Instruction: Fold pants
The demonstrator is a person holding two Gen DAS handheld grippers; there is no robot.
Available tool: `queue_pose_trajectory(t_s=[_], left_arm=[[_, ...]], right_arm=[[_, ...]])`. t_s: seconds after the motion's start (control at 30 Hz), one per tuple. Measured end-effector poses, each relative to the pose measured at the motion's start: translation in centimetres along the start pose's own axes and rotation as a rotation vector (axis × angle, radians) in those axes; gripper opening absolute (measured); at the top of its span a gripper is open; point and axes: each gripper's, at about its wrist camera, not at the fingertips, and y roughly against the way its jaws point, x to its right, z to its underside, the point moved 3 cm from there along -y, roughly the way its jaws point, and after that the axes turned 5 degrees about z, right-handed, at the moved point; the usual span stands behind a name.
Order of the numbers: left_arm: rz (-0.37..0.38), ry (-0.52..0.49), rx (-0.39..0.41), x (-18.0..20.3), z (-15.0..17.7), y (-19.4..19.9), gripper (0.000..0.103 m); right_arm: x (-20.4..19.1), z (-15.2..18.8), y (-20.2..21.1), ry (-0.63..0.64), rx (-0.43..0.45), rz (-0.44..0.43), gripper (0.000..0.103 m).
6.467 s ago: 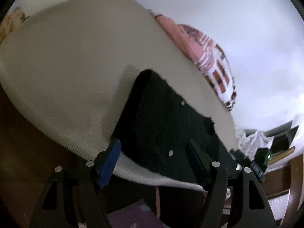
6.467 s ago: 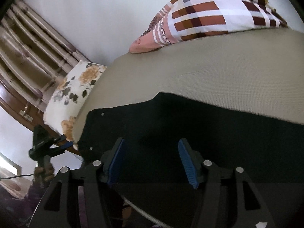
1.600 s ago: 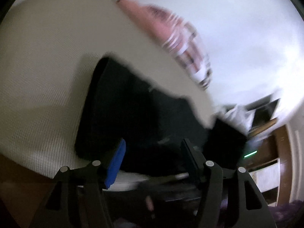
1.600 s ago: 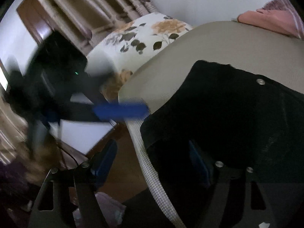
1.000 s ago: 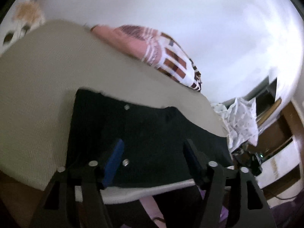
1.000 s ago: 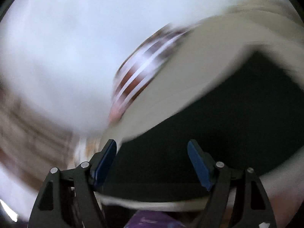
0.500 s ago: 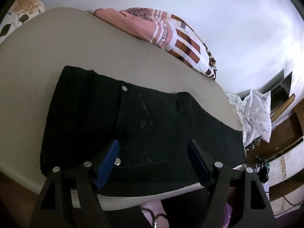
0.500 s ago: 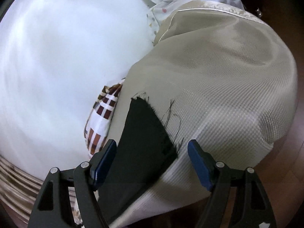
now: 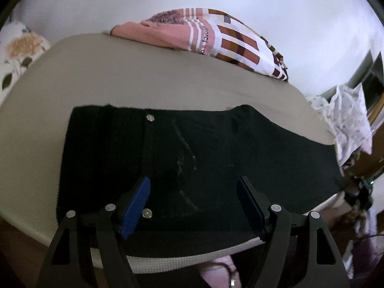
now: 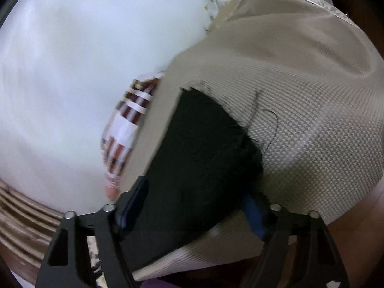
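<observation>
change: your left gripper (image 9: 193, 198) has dropped closer to the pants since half a second ago, and your right gripper (image 10: 195, 206) has closed in on the leg end.
pants (image 9: 192, 158): black, lying flat on the beige mattress (image 9: 144, 79) along its near edge; waist end to the left, two metal buttons visible.
left jaws: wide open, holding nothing, above the hip area of the pants.
right jaws: spread wide, gripping nothing; the frayed leg end (image 10: 206, 148) sits between them, loose threads on the mattress beside it.
background: checked pink-brown blanket (image 9: 216, 36) at the mattress far edge, floral pillow (image 9: 19, 55) left of it.
</observation>
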Motion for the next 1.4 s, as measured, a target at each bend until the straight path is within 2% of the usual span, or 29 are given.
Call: queue_pose_trajectory(t_s=[0.17, 0.2, 0.27, 0.33, 0.4, 0.57, 0.7, 0.77, 0.8, 0.87, 1.0, 1.2, 1.4], left_arm=[[-0.225, -0.096, 0.033, 0.3, 0.1, 0.3, 0.075], [-0.244, -0.106, 0.036, 0.3, 0.2, 0.3, 0.075], [-0.252, -0.118, 0.028, 0.3, 0.3, 0.0, 0.075], [-0.258, -0.116, 0.013, 0.1, 0.5, -0.4, 0.075], [-0.265, -0.121, 0.002, 0.1, 0.6, -0.6, 0.075], [-0.292, -0.140, 0.019, 0.2, 0.4, -0.3, 0.075], [-0.305, -0.138, 0.021, 0.1, 0.3, -0.2, 0.075], [-0.315, -0.139, 0.015, 0.0, 0.3, -0.3, 0.075], [-0.324, -0.143, 0.012, 0.0, 0.3, -0.3, 0.075], [-0.334, -0.151, 0.007, 0.1, 0.3, -0.5, 0.075], [-0.356, -0.166, 0.005, 0.2, 0.3, -0.7, 0.076], [-0.367, -0.171, -0.009, 0.2, 0.4, -0.9, 0.078], [-0.360, -0.146, -0.007, -0.2, 0.2, -0.7, 0.079]], right_arm=[[0.0, -0.6, -0.7, -0.035, -0.017, -0.005, 0.061], [-0.3, -0.6, -0.7, -0.020, -0.022, 0.013, 0.061], [-0.8, -0.6, -1.0, 0.015, -0.022, 0.082, 0.053], [-1.0, -0.5, -1.3, 0.040, -0.033, 0.153, 0.027], [-0.8, -0.4, -1.5, 0.037, -0.034, 0.194, 0.018], [-1.3, -0.4, -1.4, 0.052, -0.034, 0.199, 0.017], [-1.2, -0.7, -1.6, 0.014, -0.047, 0.186, 0.024], [-1.4, -0.9, -1.8, 0.017, -0.046, 0.199, 0.024], [-1.6, -0.9, -1.9, 0.026, -0.046, 0.211, 0.023], [-2.0, -0.9, -2.3, 0.050, -0.056, 0.247, 0.015], [-2.9, -0.8, -2.2, 0.077, -0.046, 0.256, 0.012], [-6.6, -0.3, -2.2, 0.122, -0.037, 0.191, 0.012], [-13.2, 2.2, -3.8, 0.213, -0.081, 0.089, 0.012]])
